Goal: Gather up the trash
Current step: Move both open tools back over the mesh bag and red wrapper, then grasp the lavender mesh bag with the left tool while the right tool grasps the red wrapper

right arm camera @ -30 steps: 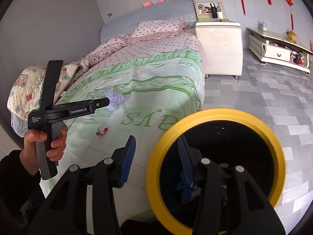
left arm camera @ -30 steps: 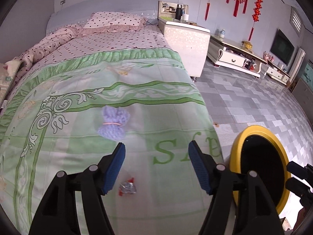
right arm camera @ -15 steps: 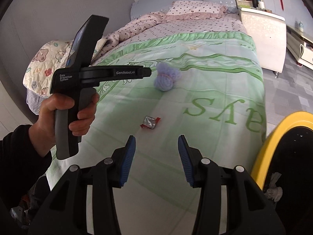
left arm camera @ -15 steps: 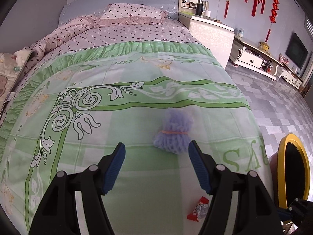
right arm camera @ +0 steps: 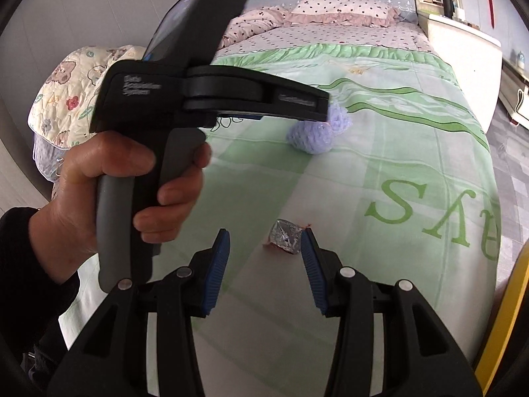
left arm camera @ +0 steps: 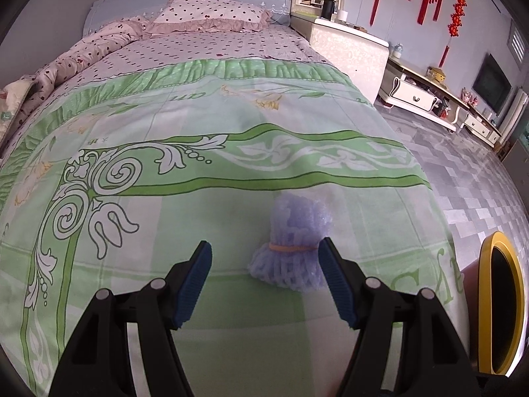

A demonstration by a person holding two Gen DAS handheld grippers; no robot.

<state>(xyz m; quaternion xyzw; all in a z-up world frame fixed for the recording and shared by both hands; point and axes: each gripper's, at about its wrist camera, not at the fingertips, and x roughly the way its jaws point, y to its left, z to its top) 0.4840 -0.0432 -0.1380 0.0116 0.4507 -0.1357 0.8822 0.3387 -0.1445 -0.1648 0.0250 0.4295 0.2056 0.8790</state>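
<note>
A purple foam-net bundle (left arm camera: 292,246) tied with an orange rubber band lies on the green bedspread (left arm camera: 198,125). My left gripper (left arm camera: 264,258) is open just above it, the bundle close to the right finger. The bundle also shows in the right wrist view (right arm camera: 314,132), under the left gripper's tip. A silver and red candy wrapper (right arm camera: 285,236) lies on the bedspread just ahead of my open, empty right gripper (right arm camera: 264,248), near its right finger. A yellow-rimmed trash bin (left arm camera: 502,301) stands on the floor beside the bed.
The hand holding the left gripper (right arm camera: 132,178) fills the left of the right wrist view. Pillows (left arm camera: 211,13) and a crumpled quilt lie at the bed's head. A white nightstand (left arm camera: 347,53) and a TV cabinet (left arm camera: 429,99) stand to the right on the tiled floor.
Both grippers have moved from the bin toward the bed. The left one has closed in on the purple bundle, the right one on the candy wrapper. Both stay open.
</note>
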